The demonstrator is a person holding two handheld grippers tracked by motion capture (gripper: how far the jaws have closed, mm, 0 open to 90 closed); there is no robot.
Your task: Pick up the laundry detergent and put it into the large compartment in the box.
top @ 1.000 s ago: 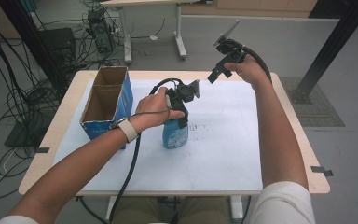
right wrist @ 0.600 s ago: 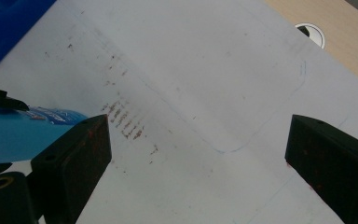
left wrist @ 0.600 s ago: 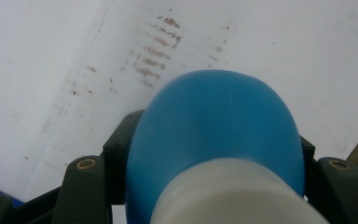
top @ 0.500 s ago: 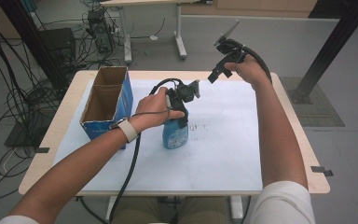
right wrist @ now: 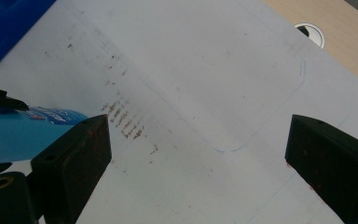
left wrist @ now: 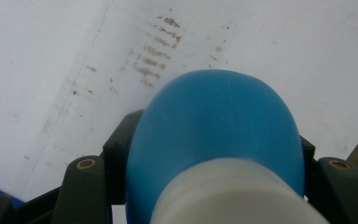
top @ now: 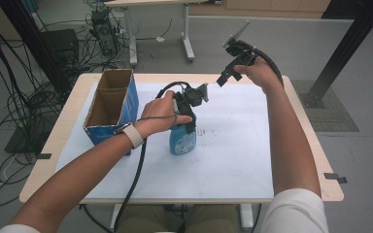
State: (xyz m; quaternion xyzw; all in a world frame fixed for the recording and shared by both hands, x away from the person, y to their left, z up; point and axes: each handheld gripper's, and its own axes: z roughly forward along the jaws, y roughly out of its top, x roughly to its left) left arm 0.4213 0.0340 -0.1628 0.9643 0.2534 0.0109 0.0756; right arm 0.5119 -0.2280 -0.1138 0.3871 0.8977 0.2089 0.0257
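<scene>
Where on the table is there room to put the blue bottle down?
The white mat is bare right of the blue bottle, out to the table's right edge, and in front toward the person. It's crowded on the left, between the bottle and the cardboard box, where the left tool grips.

From my feed: grey floor (top: 281,43), cable tangle (top: 24,92) left, another desk (top: 175,9) behind, black post (top: 345,53) right.

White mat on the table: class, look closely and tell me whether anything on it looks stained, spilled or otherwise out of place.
Yes. The white mat carries a patch of short reddish-brown smears in rows, just beside the upright blue bottle that the left gripper clamps. They look like dried stains, not a wet spill. Nothing is tipped over.
</scene>
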